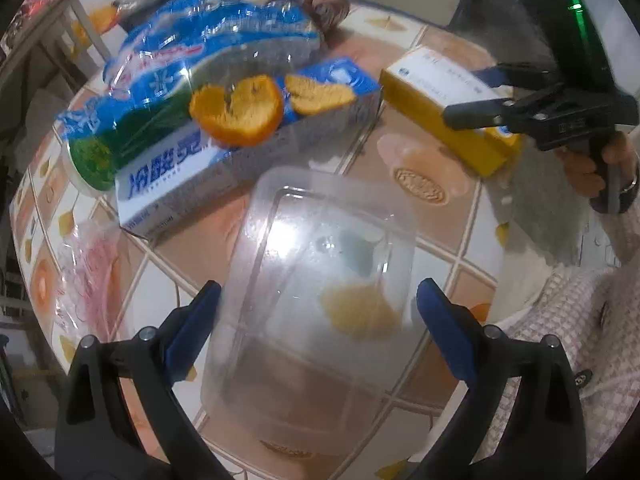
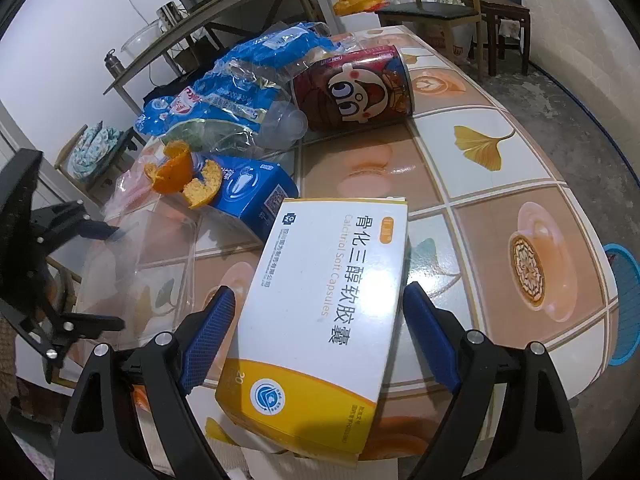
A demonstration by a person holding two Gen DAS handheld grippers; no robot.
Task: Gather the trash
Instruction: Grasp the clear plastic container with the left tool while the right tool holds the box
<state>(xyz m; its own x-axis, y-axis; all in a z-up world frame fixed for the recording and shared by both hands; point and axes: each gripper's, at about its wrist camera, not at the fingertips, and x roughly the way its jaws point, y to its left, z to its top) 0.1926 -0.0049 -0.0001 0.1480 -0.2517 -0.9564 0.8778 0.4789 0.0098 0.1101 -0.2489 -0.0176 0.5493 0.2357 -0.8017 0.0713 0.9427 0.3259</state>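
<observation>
Clear plastic container (image 1: 316, 280) is lying on the tiled bench (image 1: 436, 240), and my left claw (image 1: 318, 322) is hanging over it with fingers apart on either side, not pressing it. My right claw (image 2: 316, 336) is straddling the yellow-and-white capsule box (image 2: 320, 320), fingers apart. Beyond the container, the blue toothpaste box (image 1: 224, 160) is carrying orange peels (image 1: 236, 110); behind it, blue wrappers (image 1: 208, 40) are piling up.

Home dining room: patterned table (image 2: 500, 152), wooden chairs (image 2: 432, 8).
</observation>
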